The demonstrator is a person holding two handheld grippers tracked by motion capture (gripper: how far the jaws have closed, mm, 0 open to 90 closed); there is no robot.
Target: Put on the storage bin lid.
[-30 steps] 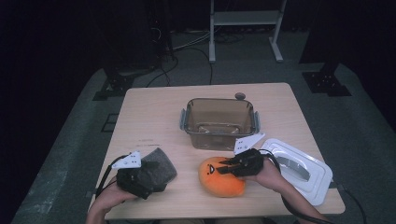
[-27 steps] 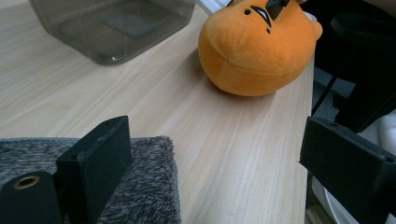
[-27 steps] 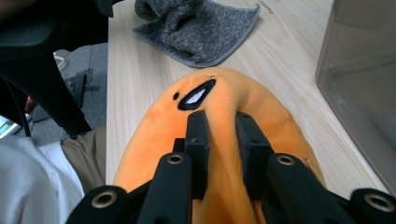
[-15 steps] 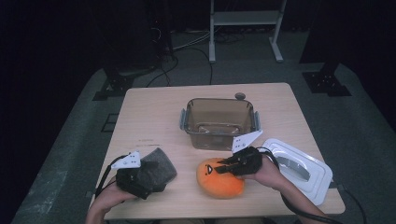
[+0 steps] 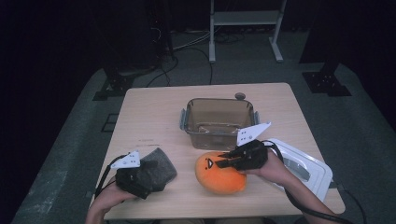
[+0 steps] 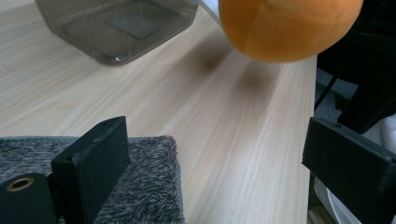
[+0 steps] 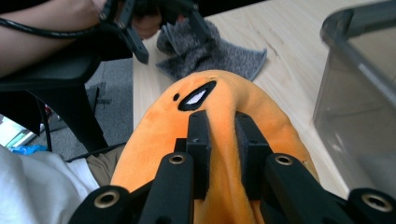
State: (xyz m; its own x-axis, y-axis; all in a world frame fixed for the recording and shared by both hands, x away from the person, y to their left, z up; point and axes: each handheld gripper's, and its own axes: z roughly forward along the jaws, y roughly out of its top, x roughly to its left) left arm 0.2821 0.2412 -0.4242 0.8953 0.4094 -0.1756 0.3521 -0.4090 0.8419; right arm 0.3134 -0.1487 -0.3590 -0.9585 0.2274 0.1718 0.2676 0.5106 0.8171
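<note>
An orange plush toy (image 5: pixel 215 177) with a small face hangs just above the table's front edge. My right gripper (image 5: pixel 223 162) is shut on a fold of its top; in the right gripper view the two pads (image 7: pixel 200 135) pinch a ridge of the orange plush toy (image 7: pixel 219 93). My left gripper (image 5: pixel 150 173) sits at the front left over a grey fuzzy cloth (image 5: pixel 163 165). In the left gripper view my left gripper (image 6: pixel 219 140) stands open, one jaw over the cloth (image 6: pixel 140 186), with the plush toy (image 6: pixel 285 28) raised beyond it.
A clear plastic bin (image 5: pixel 187 117) stands mid-table behind the toy, also near the right gripper as the bin (image 7: pixel 364 70). A white lid (image 5: pixel 306 161) lies at the right front under the right forearm. The person's arms come in from the front edge.
The right gripper has risen with the orange plush toy, lifting it off the table. The left gripper and the cloth have stayed put.
</note>
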